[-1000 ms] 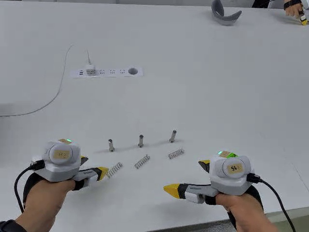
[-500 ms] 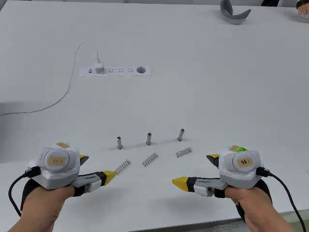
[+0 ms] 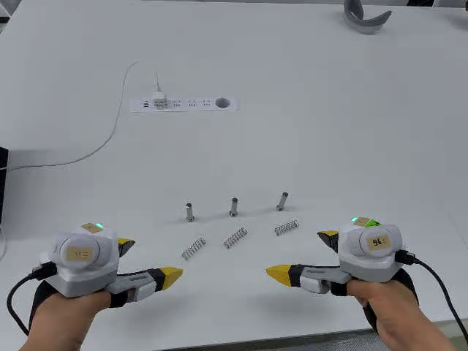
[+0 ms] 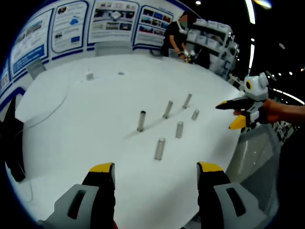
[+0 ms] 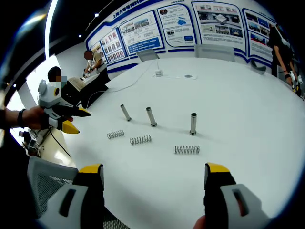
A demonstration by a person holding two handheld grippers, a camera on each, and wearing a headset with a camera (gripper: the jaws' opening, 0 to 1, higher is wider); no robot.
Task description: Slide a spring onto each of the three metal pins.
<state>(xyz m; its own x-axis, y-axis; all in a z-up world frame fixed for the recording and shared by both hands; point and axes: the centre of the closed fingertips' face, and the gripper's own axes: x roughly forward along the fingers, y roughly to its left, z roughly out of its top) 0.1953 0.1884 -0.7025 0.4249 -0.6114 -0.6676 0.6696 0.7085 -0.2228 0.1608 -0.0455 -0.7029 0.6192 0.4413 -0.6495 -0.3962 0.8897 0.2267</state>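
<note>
Here the left gripper (image 3: pixel 148 259) and the right gripper (image 3: pixel 302 254) hang low beside the near edge of the white table (image 3: pixel 307 139). They are well apart, with bare smooth tabletop between them. Each one has its yellow-tipped jaws spread wide, and nothing is between the jaws.

Ahead of both grippers three springs lie flat in a row. The left spring (image 3: pixel 194 248) is near the left gripper's forward jaw tip, the middle spring (image 3: pixel 235 238) lies between the two grippers, and the right spring (image 3: pixel 287 227) is near the right gripper. They are thin coils of shiny wire.

Just beyond each spring, apart from it, stands a short upright metal cylinder: the left pin (image 3: pixel 189 212), the middle pin (image 3: pixel 234 207) and the right pin (image 3: pixel 282 200).

Far beyond the pins lies a flat white power strip (image 3: pixel 190 104). Its thin cable (image 3: pixel 110 135) curves off to the left gripper's side. A grey curved object (image 3: pixel 365 16) sits at the far edge.
</note>
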